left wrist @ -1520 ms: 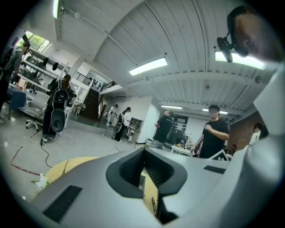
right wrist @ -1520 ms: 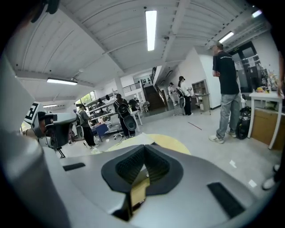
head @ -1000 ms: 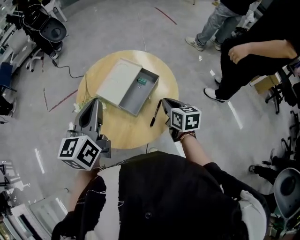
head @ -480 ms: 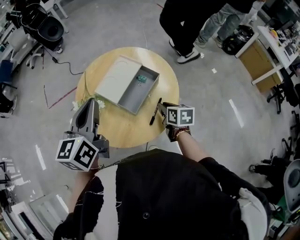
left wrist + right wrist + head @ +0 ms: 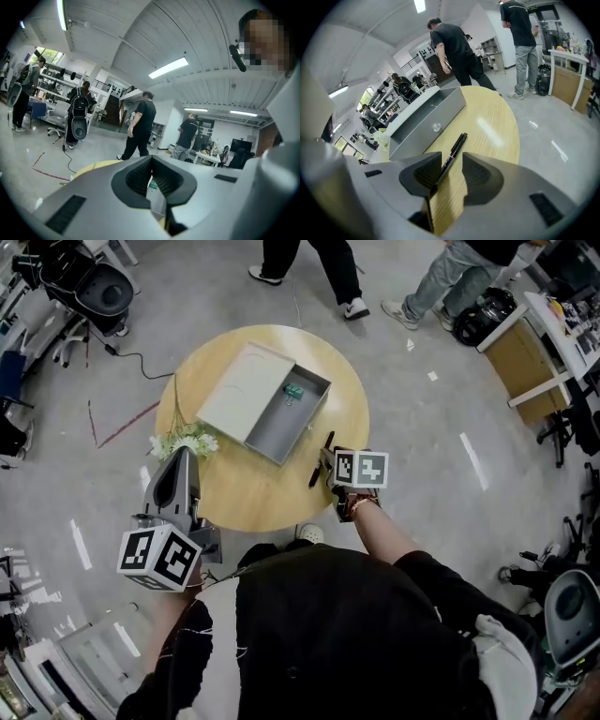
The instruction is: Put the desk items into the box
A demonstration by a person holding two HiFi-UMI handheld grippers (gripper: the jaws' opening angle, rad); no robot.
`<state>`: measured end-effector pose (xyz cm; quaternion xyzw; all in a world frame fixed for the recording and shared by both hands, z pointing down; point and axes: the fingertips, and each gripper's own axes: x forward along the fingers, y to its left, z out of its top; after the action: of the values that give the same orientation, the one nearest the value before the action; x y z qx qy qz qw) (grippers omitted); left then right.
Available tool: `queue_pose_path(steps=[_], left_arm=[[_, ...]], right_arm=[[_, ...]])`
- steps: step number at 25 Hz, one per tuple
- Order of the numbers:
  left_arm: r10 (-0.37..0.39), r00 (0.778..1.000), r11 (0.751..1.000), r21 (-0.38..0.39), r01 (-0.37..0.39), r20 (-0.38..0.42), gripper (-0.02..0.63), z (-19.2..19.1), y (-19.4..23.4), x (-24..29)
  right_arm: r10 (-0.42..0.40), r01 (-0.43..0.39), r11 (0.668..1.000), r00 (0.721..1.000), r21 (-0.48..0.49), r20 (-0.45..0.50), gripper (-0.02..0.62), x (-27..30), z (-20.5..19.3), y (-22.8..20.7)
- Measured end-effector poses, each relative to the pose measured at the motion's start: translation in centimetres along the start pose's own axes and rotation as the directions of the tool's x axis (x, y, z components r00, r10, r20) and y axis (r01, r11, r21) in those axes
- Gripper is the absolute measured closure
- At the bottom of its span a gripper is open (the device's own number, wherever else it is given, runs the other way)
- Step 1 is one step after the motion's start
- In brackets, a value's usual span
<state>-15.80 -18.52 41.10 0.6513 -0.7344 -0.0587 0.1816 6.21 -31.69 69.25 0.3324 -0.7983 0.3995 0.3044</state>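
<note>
Near end of the black pen lost behind one jaw of the right gripper. Just been opening, now wide astride that pen beside the box, pads not pressing it. Tips together, empty, on the left gripper, well short of the box.

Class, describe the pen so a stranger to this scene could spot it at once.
On the round wooden table stands an open grey box. Just right of it, on bare wood, lies the pen: slim, black and straight, unlike the green clip in the box or the white flowers at the table's left edge.
</note>
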Motion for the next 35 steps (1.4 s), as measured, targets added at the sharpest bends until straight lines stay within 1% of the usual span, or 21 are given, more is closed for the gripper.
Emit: queue_pose_path(steps=[3,7,12,15,18,22,26,30,35], left_arm=[[-0.022,1.000,1.000,-0.008,0.022,0.007,0.595,0.1,1.1,0.2],[-0.101,0.995,0.995,-0.012,0.101,-0.003,0.595,1.3,1.3,1.6],[-0.185,0.983,0.983,0.012,0.185,-0.009,0.595,2.9,2.3,2.2],[-0.216,0.976,0.976,0.014,0.216,-0.018,0.595,4.2,3.4,2.5],[-0.236,0.971,0.972,0.007,0.237,-0.023,0.595,4.6,5.0,2.4],[-0.262,0.965,0.965,0.005,0.262,-0.034,0.595,4.6,6.7,1.8],[-0.297,0.955,0.955,0.022,0.297,-0.027,0.595,5.4,8.3,2.1],[-0.319,0.948,0.947,0.024,0.319,-0.024,0.595,5.9,9.3,1.8],[-0.348,0.937,0.937,0.024,0.348,-0.011,0.595,6.8,9.4,2.3]], right_arm=[[-0.047,0.047,0.999,0.999,0.010,-0.012,0.443,0.3,-0.6,0.2],[-0.141,0.141,0.990,0.990,0.018,-0.019,0.441,0.1,-0.7,0.2],[-0.258,0.258,0.966,0.966,0.003,-0.027,0.451,0.1,-1.3,-0.3],[-0.315,0.314,0.949,0.949,-0.011,-0.028,0.449,-0.2,-0.8,-0.4],[-0.359,0.358,0.933,0.933,-0.030,-0.021,0.462,-0.3,-0.6,-0.6],[-0.404,0.401,0.914,0.914,-0.059,-0.039,0.474,-0.3,-1.5,-1.0],[-0.441,0.438,0.895,0.897,-0.082,-0.032,0.479,0.1,-0.9,-0.9],[-0.457,0.455,0.888,0.890,-0.063,-0.010,0.479,-0.3,-1.2,-0.6],[-0.464,0.464,0.885,0.886,-0.035,0.009,0.480,-0.6,-1.0,-0.8]])
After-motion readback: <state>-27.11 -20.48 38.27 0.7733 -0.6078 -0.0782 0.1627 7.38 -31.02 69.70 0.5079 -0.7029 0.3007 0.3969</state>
